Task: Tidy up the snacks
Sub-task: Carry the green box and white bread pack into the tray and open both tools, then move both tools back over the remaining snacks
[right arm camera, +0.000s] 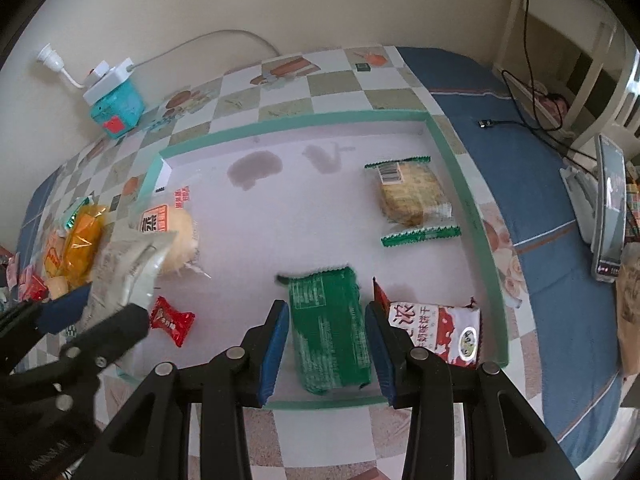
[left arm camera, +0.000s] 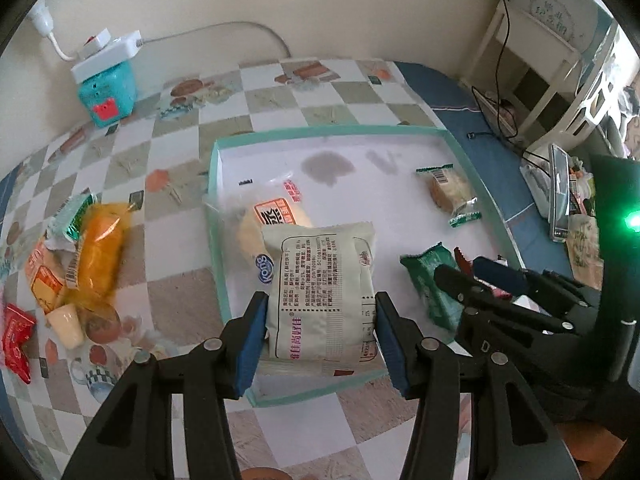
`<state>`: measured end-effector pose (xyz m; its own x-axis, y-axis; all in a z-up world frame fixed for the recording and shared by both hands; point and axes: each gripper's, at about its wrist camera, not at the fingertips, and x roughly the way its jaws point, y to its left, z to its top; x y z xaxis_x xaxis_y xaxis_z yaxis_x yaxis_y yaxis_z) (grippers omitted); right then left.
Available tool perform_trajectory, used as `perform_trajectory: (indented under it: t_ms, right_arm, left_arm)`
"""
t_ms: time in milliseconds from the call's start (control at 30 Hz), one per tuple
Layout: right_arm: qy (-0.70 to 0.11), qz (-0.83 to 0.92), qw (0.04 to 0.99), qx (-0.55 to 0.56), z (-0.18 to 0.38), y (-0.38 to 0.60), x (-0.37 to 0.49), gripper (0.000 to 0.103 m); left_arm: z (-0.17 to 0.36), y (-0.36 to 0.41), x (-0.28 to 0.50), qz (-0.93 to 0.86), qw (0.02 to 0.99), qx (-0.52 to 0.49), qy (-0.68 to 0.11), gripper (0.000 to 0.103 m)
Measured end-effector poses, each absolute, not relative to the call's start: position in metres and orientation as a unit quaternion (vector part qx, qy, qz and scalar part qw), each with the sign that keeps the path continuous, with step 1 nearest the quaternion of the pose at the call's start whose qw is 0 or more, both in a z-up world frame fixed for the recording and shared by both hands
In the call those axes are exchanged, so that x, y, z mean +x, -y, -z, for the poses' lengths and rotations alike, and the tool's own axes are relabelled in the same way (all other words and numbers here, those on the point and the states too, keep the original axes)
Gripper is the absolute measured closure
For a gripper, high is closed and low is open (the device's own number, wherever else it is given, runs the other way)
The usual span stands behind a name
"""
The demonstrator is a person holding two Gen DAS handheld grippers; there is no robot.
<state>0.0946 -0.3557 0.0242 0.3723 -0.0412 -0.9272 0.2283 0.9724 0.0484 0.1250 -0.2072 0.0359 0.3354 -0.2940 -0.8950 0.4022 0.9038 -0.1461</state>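
A shallow white box with a teal rim [left arm camera: 218, 236] [right arm camera: 476, 216] lies on the checkered table. My left gripper [left arm camera: 322, 332] is shut on a cream snack packet [left arm camera: 320, 288], held above the box's near left part; the packet also shows in the right wrist view [right arm camera: 124, 268]. My right gripper [right arm camera: 326, 340] is shut on a green packet [right arm camera: 330, 328] low over the box's front. Inside the box lie a steamed cake packet [right arm camera: 172, 232], a biscuit packet with green ends [right arm camera: 412, 196], a red candy [right arm camera: 172, 320] and a red-white biscuit packet [right arm camera: 436, 332].
Left of the box, loose snacks lie on the table: an orange packet [left arm camera: 98, 252], a red packet [left arm camera: 16, 336] and others. A teal box with a white power strip [left arm camera: 106, 84] stands by the wall. A phone on a stand [right arm camera: 608, 208] is at the right.
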Motion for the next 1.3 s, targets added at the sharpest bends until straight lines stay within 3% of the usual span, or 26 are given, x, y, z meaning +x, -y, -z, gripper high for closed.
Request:
perform_trajectory:
  t_ms: [67,133,233,333,400,833,1300]
  right_arm:
    - [-0.553,0.082,0.825,0.083,-0.027,0.356,0.095,0.057]
    - [-0.552,0.083,0.825,0.082,-0.030,0.356,0.095,0.048]
    - [-0.550,0.091,0.827,0.078,-0.034,0.356,0.095,0.026]
    - [-0.546,0.091,0.828,0.082,-0.038,0.355,0.095,0.012]
    - [-0.545,0.091,0.830,0.080,-0.040,0.352,0.095,0.000]
    - [-0.529,0.067,0.843,0.065,-0.058,0.300,0.110,0.000]
    - [-0.507,-0.040,0.861,-0.001,-0.090,0.178,0.140,0.000]
  left_arm:
    - [-0.035,0.206,0.126,0.213,0.813,0.048,-0.539,0.045]
    - [-0.037,0.203,0.127,0.209,0.814,0.044,-0.540,0.039]
    - [-0.041,0.194,0.131,0.205,0.817,0.033,-0.538,0.037]
    - [-0.047,0.173,0.138,0.181,0.826,0.018,-0.533,0.034]
    - [-0.050,0.155,0.143,0.149,0.837,0.012,-0.527,0.020]
    - [-0.059,-0.012,0.154,-0.061,0.865,-0.037,-0.496,0.006]
    - [-0.081,-0.144,0.124,-0.150,0.871,-0.140,-0.446,0.006]
